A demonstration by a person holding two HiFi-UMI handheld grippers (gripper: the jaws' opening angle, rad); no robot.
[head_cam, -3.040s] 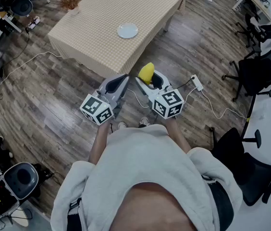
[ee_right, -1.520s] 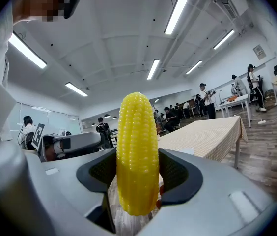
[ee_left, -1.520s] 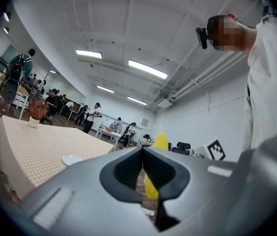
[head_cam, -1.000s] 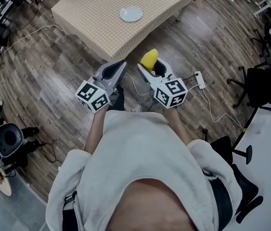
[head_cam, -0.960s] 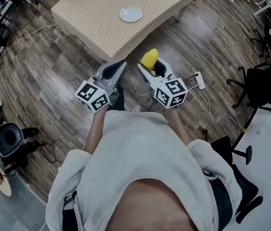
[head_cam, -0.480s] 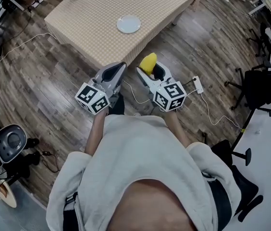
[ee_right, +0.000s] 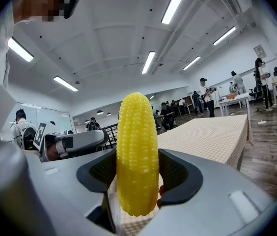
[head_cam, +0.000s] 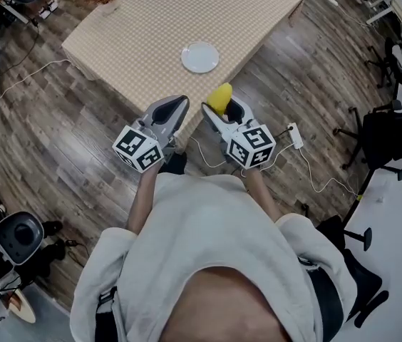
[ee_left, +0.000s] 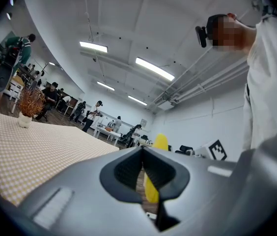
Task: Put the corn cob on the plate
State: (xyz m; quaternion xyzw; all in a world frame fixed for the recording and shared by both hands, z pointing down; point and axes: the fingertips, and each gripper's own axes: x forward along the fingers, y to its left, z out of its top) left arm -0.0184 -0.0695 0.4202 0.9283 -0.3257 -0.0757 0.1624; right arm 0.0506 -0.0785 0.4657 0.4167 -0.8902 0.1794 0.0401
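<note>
Yellow corn cob [ee_right: 137,154] standing upright, clamped round its lower half by the 2 jaws of the right gripper [head_cam: 221,110] — a firm hold, tip pointing up. The left gripper [head_cam: 175,107] is just alongside, jaws drawn together with nothing in them. Both grippers hang at the near edge of the table [head_cam: 137,34] with its checked cloth. The white plate [head_cam: 200,57] sits on that cloth ahead of the corn, clearly apart from it — cob not yet on the plate.
</note>
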